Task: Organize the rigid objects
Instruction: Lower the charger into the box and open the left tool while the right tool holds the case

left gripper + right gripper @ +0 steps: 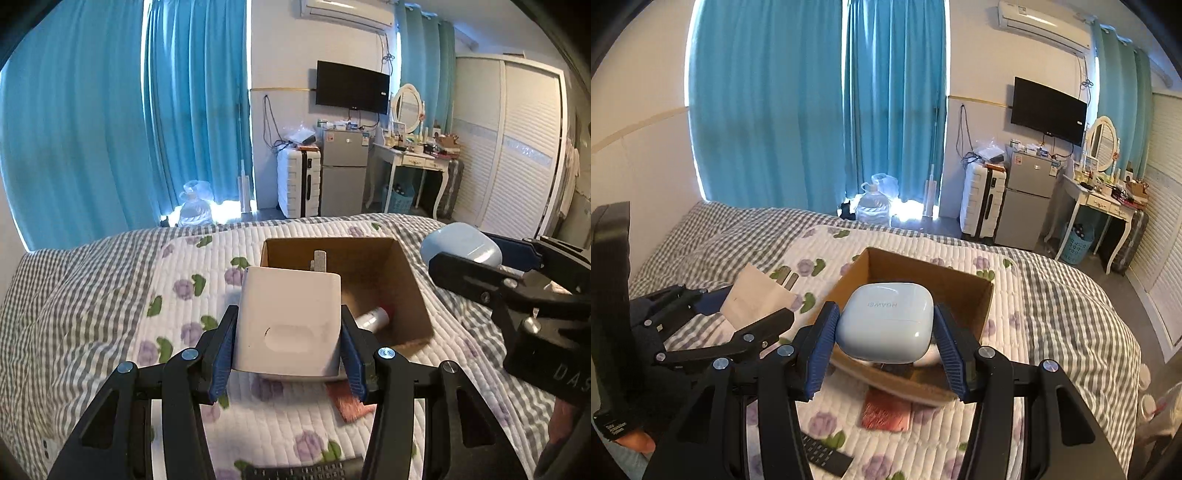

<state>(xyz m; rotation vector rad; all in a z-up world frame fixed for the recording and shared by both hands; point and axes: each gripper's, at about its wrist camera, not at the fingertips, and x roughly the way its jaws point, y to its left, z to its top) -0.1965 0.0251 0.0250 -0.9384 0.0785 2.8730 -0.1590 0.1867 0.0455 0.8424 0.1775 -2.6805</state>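
Left wrist view: we've got the left gripper (288, 343) clamping the white charger (290, 321) and the right gripper (884, 338) pinching the earbud case (884, 325), both over the cardboard box (410, 280) at 12 o'clock, bottle (373, 317) already inside, remote (823, 456) left.

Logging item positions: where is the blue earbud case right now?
The earbud case is clamped in the right gripper, held above the near edge of the cardboard box on the bed.
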